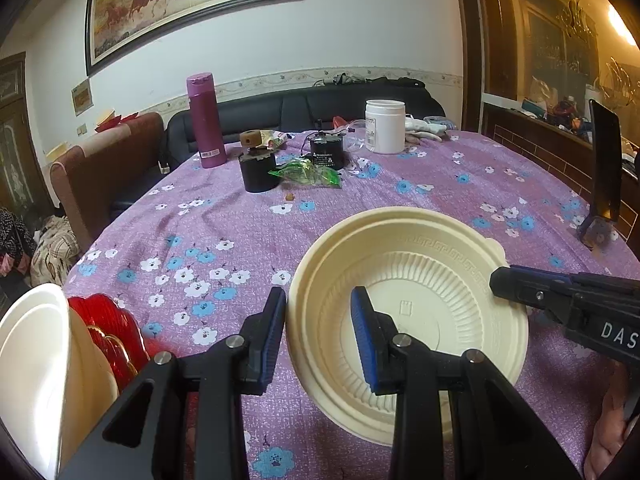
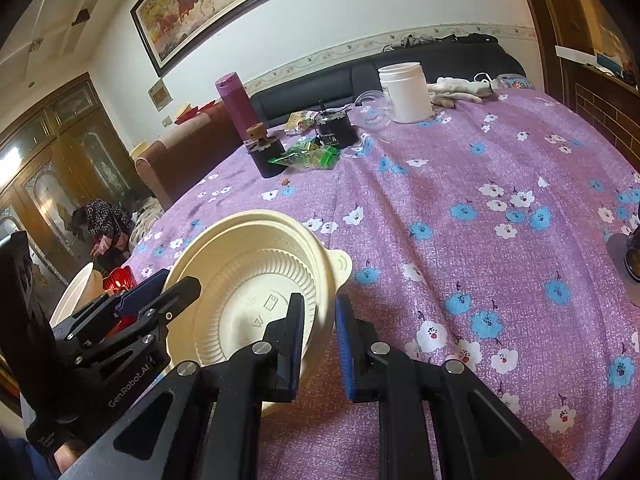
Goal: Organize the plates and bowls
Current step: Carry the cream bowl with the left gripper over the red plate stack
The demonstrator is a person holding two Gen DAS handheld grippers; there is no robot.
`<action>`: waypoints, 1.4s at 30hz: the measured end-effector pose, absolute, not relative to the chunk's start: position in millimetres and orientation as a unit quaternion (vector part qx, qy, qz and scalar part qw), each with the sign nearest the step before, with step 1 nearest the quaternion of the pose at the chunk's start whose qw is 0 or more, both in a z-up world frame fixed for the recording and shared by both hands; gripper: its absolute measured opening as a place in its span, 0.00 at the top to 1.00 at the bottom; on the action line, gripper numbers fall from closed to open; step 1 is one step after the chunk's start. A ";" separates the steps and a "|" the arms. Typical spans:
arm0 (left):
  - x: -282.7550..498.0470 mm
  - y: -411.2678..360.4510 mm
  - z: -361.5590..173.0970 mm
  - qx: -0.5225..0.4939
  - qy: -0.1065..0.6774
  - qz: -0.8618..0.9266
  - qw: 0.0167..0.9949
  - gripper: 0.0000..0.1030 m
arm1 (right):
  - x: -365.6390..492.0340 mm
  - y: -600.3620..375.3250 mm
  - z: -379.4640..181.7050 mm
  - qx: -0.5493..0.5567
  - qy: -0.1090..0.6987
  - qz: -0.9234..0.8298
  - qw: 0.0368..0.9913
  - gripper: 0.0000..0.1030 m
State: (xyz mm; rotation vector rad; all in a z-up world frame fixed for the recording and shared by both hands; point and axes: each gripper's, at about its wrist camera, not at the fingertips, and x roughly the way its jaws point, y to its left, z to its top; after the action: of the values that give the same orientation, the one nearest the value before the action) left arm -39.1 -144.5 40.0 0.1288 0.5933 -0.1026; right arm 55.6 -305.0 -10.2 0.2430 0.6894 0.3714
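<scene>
A cream plastic bowl [image 1: 412, 312] lies on the purple flowered tablecloth; it also shows in the right wrist view [image 2: 256, 276]. My left gripper [image 1: 318, 338] is open, its fingers straddling the bowl's left rim, one outside and one inside. My right gripper [image 2: 318, 344] is open and straddles the bowl's right rim, near its small tab handle [image 2: 340, 266]. The right gripper shows in the left wrist view [image 1: 520, 286]. A white bowl [image 1: 36, 364] and a red plate [image 1: 108, 332] sit at the left table edge.
At the far side of the table stand a magenta flask [image 1: 204, 120], a black jar [image 1: 258, 170], a green wrapper [image 1: 308, 172], a black canister [image 1: 327, 152] and a white tub [image 1: 385, 126]. A phone on a stand [image 1: 605, 168] is at the right edge.
</scene>
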 end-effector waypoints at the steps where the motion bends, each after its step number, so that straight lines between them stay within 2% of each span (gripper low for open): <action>1: -39.1 -144.8 40.1 0.065 0.292 -0.050 0.953 0.69 | 55.4 -305.4 -10.2 0.120 0.335 0.181 0.917 0.83; 17: -48.9 -149.6 45.7 0.090 0.272 -0.031 0.958 0.69 | 48.5 -306.3 -4.8 0.130 0.318 0.189 0.920 0.83; 24: -69.2 -145.9 70.0 0.097 0.255 -0.033 0.962 0.64 | 28.1 -307.1 12.4 0.150 0.306 0.192 0.920 0.83; 33: -91.5 -117.8 98.9 0.080 0.236 -0.021 0.968 0.62 | -4.7 -286.2 54.5 0.149 0.271 0.223 0.924 0.83; 42: -114.9 -65.4 122.7 0.049 0.218 0.015 0.975 0.59 | -9.0 -241.5 77.1 0.143 0.275 0.265 0.913 0.83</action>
State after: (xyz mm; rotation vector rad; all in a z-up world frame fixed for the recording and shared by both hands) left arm -114.9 -65.4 122.7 0.0978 0.4397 0.0296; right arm -9.0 -241.5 77.1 0.2943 0.5666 0.5467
